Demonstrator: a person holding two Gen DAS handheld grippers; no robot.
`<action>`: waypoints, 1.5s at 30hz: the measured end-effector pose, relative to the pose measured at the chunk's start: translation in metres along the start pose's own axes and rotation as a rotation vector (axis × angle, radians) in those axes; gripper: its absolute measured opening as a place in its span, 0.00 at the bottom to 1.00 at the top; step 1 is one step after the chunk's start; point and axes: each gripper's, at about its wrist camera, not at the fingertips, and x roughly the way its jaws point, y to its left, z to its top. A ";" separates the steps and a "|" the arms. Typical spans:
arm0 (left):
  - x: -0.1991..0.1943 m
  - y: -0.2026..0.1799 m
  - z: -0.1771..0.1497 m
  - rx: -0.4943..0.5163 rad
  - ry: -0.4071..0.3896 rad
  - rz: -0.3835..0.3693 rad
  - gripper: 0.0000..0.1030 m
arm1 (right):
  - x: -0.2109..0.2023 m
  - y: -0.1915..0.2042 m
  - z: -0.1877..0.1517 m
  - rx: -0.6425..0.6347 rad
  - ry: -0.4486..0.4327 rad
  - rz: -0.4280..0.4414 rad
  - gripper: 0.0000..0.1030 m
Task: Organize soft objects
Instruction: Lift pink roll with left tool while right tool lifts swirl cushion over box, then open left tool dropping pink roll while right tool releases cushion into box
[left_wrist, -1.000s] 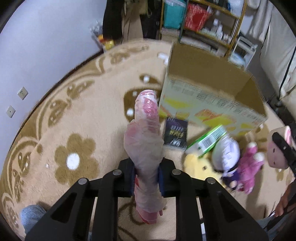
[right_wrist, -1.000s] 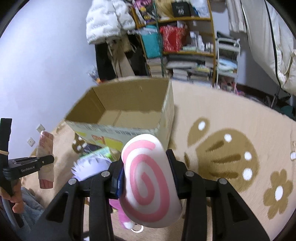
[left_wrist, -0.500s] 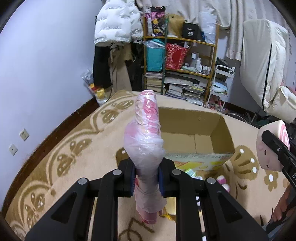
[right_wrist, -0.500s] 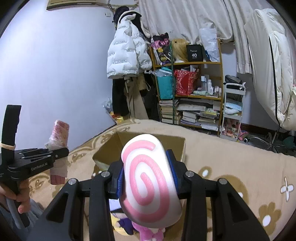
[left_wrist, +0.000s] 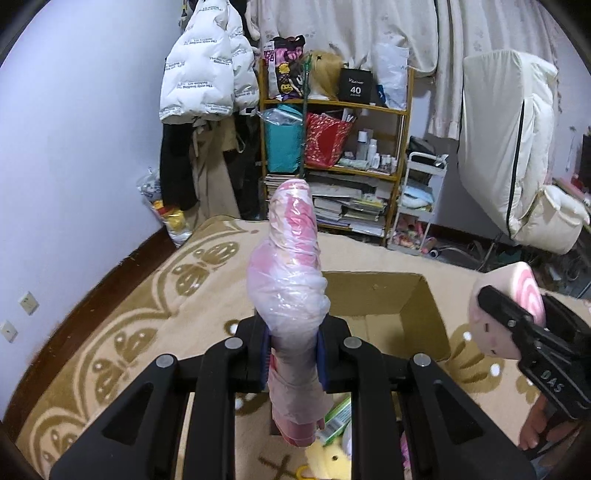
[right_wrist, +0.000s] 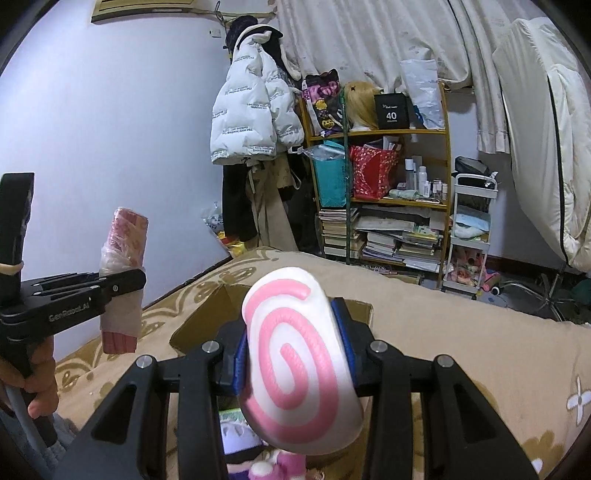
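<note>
Left wrist view: left gripper (left_wrist: 293, 363) fingers pinch a plastic-wrapped pink roll (left_wrist: 290, 291); right gripper (right_wrist: 293, 356) fingers clamp a swirl cushion (right_wrist: 299, 365); either could miss the cardboard box (left_wrist: 413, 314) if released early.

Glossy, crinkled plastic film wraps the pink roll (left_wrist: 291, 280). The swirl cushion (right_wrist: 299, 365) looks soft and matt; the cardboard box (left_wrist: 402, 306) is plain matt brown, the carpet (left_wrist: 155, 295) fuzzy

open cardboard box (left_wrist: 413, 317) mouth unobstructed, toys (left_wrist: 328, 458) crowding rug (left_wrist: 155, 317) below tools
</note>
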 end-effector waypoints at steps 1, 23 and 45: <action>0.004 0.000 0.000 -0.004 0.001 -0.008 0.18 | 0.004 0.000 0.001 0.000 0.000 0.002 0.40; 0.086 -0.003 -0.017 0.036 0.142 -0.005 0.19 | 0.080 -0.017 -0.016 0.024 0.076 0.017 0.42; 0.095 -0.006 -0.030 0.069 0.201 0.061 0.50 | 0.095 -0.021 -0.030 0.056 0.155 0.003 0.56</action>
